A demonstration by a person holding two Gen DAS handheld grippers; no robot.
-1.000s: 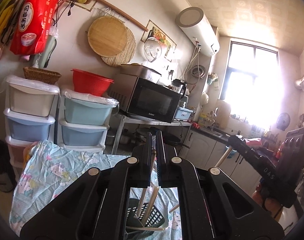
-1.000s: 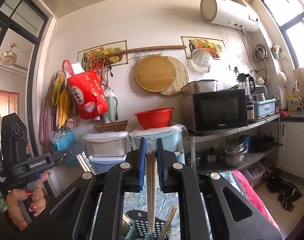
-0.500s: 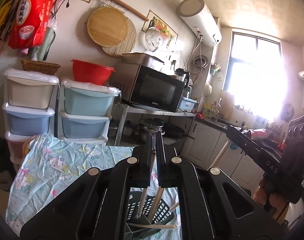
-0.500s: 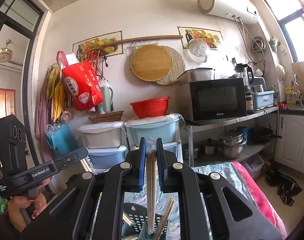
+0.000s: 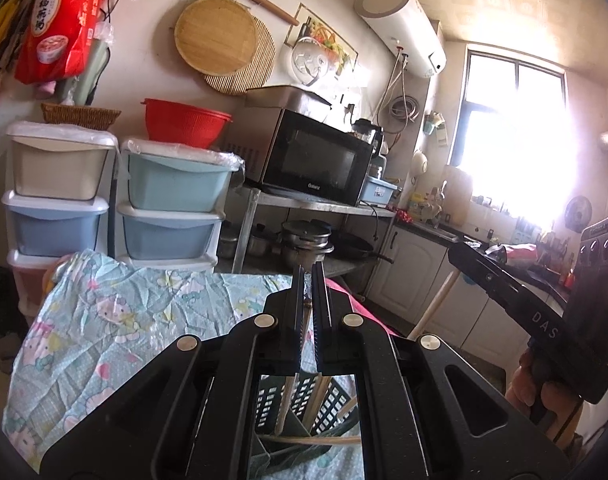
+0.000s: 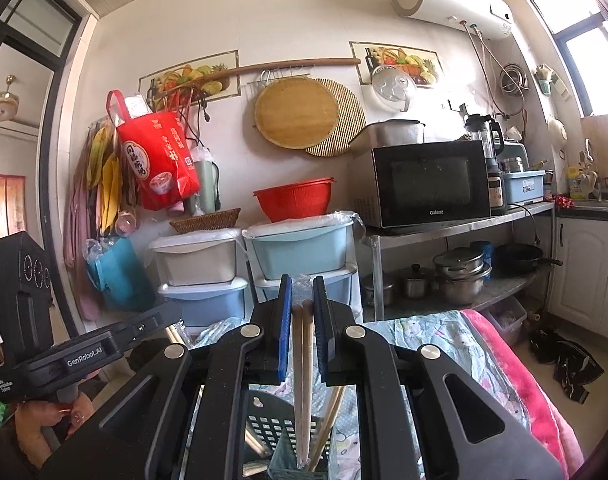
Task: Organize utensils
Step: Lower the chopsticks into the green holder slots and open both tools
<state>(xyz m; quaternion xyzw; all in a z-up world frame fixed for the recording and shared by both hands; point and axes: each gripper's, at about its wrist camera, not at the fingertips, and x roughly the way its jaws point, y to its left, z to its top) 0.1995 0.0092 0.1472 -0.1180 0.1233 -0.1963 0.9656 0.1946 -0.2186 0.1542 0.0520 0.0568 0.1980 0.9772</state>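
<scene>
My right gripper (image 6: 302,294) is shut on a pair of wooden chopsticks (image 6: 302,380) that hang down into a dark perforated utensil basket (image 6: 270,426) below it. Other chopsticks (image 6: 329,420) lean in the basket. My left gripper (image 5: 308,280) has its jaws nearly together with something thin between them; what it is I cannot tell. The basket (image 5: 304,400) with chopsticks (image 5: 284,404) shows below it. The right gripper shows at the right of the left wrist view (image 5: 459,258), the left gripper at the left of the right wrist view (image 6: 172,314).
The basket stands on a table with a blue patterned cloth (image 5: 104,320) and a pink blanket (image 6: 515,360). Behind are stacked plastic drawers (image 6: 300,248), a red colander (image 6: 294,200), a microwave (image 6: 427,184) on a metal shelf and pots (image 6: 459,276) below.
Both grippers have tilted downward a little, so more of the table and basket shows. The right gripper's chopsticks reach deeper into the basket.
</scene>
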